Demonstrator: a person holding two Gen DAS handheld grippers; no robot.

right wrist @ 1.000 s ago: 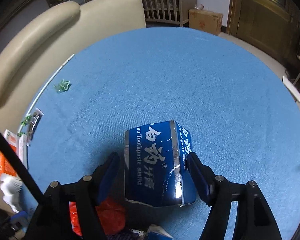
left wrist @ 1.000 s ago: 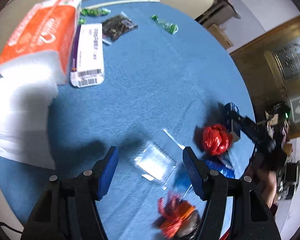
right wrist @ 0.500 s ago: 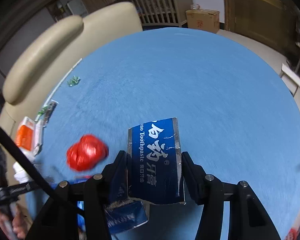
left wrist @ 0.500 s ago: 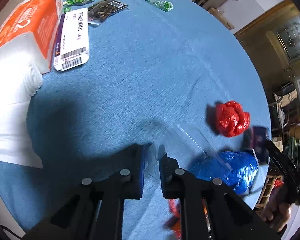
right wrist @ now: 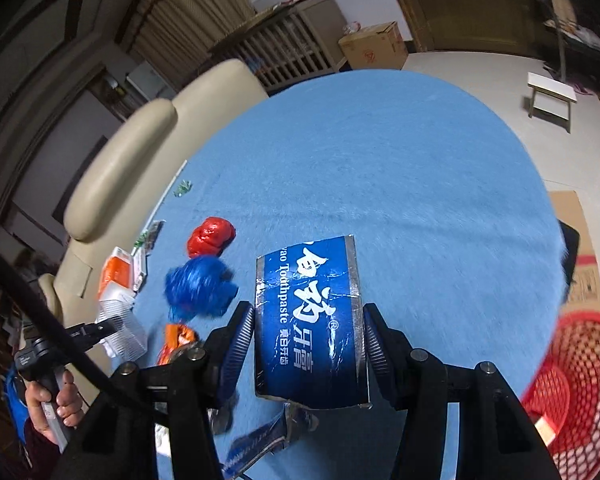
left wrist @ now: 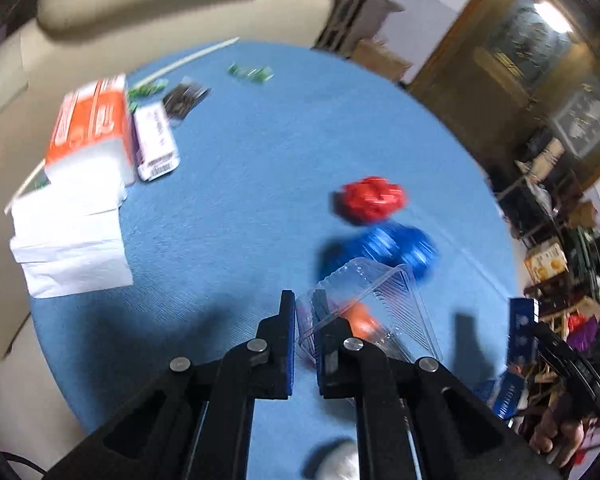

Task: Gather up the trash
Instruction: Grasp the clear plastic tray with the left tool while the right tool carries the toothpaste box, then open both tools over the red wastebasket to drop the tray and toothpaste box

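Clear plastic tray (left wrist: 374,312) pinched in the left gripper (left wrist: 304,316), blue toothpaste box (right wrist: 310,320) clamped in the right gripper (right wrist: 308,344) — both lifted off the table, next stop likely the red basket (right wrist: 576,376)

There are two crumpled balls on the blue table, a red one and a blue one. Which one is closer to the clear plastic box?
The blue crumpled ball. It sits right behind the clear plastic box held by the left gripper; the red crumpled ball lies farther back.
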